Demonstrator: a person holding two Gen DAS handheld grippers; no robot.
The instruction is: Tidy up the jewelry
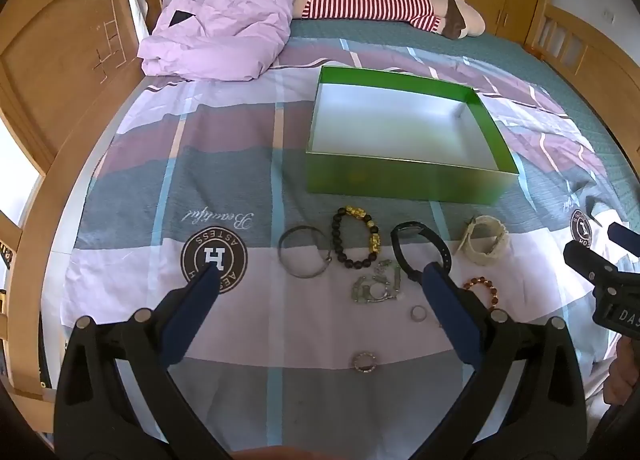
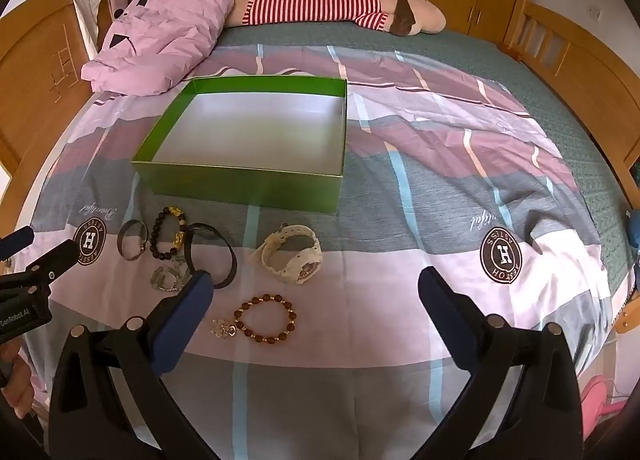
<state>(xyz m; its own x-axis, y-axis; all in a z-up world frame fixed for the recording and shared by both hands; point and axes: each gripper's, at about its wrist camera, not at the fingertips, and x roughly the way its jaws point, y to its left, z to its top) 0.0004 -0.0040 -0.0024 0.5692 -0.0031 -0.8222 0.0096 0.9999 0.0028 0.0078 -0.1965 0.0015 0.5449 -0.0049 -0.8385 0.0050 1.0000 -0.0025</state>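
Left wrist: rectangular glossy green box, beaded bracelet

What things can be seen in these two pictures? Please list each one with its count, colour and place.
green box: one, green outside, white inside, nothing in it, on the bedsheet beyond the jewelry
silver bangle: one, silver, leftmost in the row
black bead bracelet: one, black with gold charms, right of the bangle
black band: one, black, middle of the row
white watch: one, cream white, right end of the row
brown bead bracelet: one, brown and gold, nearest row
silver chain bracelet: one, silver, below the black beads
rings: two, silver, nearest the camera
purple quilt: one, lilac, far left
plush toy: one, red-striped, far edge
left gripper: open, above the jewelry
right gripper: open, empty
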